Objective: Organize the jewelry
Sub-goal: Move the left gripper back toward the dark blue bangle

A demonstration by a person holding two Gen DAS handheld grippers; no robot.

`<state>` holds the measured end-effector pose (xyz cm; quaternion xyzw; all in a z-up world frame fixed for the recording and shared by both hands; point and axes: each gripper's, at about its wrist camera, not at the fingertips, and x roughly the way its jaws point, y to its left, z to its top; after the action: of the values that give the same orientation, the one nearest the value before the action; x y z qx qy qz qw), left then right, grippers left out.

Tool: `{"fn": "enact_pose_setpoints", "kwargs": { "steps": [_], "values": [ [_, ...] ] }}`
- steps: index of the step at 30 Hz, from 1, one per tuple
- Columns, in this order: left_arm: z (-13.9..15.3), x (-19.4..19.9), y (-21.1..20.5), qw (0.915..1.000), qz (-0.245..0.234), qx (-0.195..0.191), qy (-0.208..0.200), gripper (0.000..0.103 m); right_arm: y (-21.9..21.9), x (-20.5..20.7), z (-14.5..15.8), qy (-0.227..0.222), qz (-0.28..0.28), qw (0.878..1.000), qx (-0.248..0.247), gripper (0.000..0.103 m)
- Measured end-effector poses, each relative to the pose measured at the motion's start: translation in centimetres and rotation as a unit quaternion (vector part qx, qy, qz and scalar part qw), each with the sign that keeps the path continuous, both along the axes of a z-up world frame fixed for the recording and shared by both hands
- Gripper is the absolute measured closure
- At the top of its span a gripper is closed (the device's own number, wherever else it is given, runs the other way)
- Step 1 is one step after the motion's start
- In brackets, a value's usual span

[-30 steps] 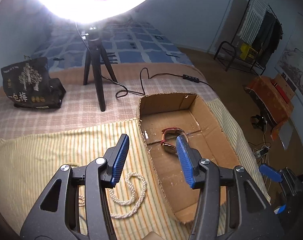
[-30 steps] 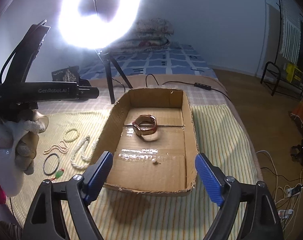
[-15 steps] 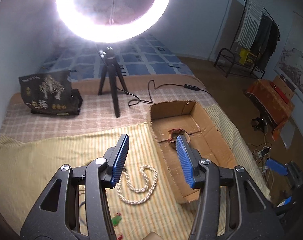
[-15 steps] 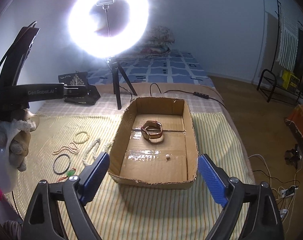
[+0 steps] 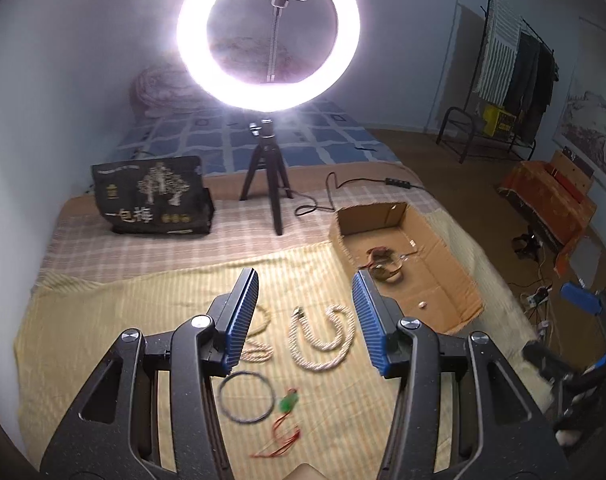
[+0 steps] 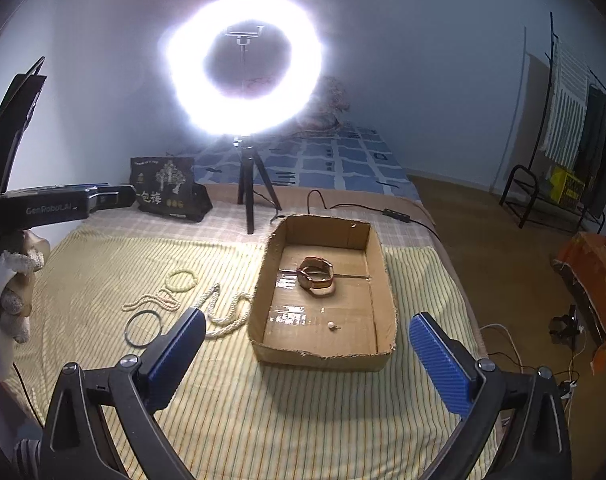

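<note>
A cardboard box [image 6: 323,354] sits on the striped cloth, holding a brown watch [image 6: 317,276] and a small pearl piece [image 6: 331,325]. Left of it lie a thick rope necklace [image 6: 227,312], a dark bangle [image 6: 143,327], a pearl strand [image 6: 151,302] and a bead bracelet [image 6: 183,280]. My right gripper [image 6: 309,316] hangs before the box, its jaws opening with nothing between them. My left gripper [image 5: 303,274] is open and empty above the rope necklace [image 5: 323,340], the bangle [image 5: 245,396] and a green pendant [image 5: 289,402]. The box [image 5: 343,248] stands to its right.
A lit ring light [image 5: 269,36] on a tripod stands behind the cloth, with a black bag [image 5: 153,200] to its left and a cable [image 5: 331,188] to its right. The bed's edge drops to the floor at the right. A gloved hand [image 6: 15,280] holds the left gripper.
Both grippers have drawn back and risen, so the box looks smaller and farther. More jewelry has come into the left wrist view. The right jaws have spread wider.
</note>
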<state>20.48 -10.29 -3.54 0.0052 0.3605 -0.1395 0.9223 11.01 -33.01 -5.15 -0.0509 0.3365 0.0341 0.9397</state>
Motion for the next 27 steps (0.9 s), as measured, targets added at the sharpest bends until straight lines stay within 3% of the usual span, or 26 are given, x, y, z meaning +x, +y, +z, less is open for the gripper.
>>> {"fn": "enact_pose_setpoints", "kwargs": {
  "steps": [8,20,23,27],
  "values": [
    [-1.2,-2.4,4.6,0.9997,0.019,0.013,0.009,0.053,1.4,-1.4,-0.9,0.007,0.024,1.0,0.013,0.0],
    [-7.3,-3.0,9.9,0.9956,0.056,0.013,0.074,0.053,3.7,-2.7,-3.9,0.009,0.06,0.998,-0.007,0.0],
    [-8.7,-2.9,10.1,0.9945,0.057,0.012,0.087,0.053,3.9,-2.5,-4.5,0.016,0.074,0.997,0.002,0.004],
    [-10.5,-2.4,10.3,0.9922,0.057,0.005,0.111,0.053,4.1,-1.5,-5.4,0.037,0.089,0.995,0.018,0.016]
  ]
}}
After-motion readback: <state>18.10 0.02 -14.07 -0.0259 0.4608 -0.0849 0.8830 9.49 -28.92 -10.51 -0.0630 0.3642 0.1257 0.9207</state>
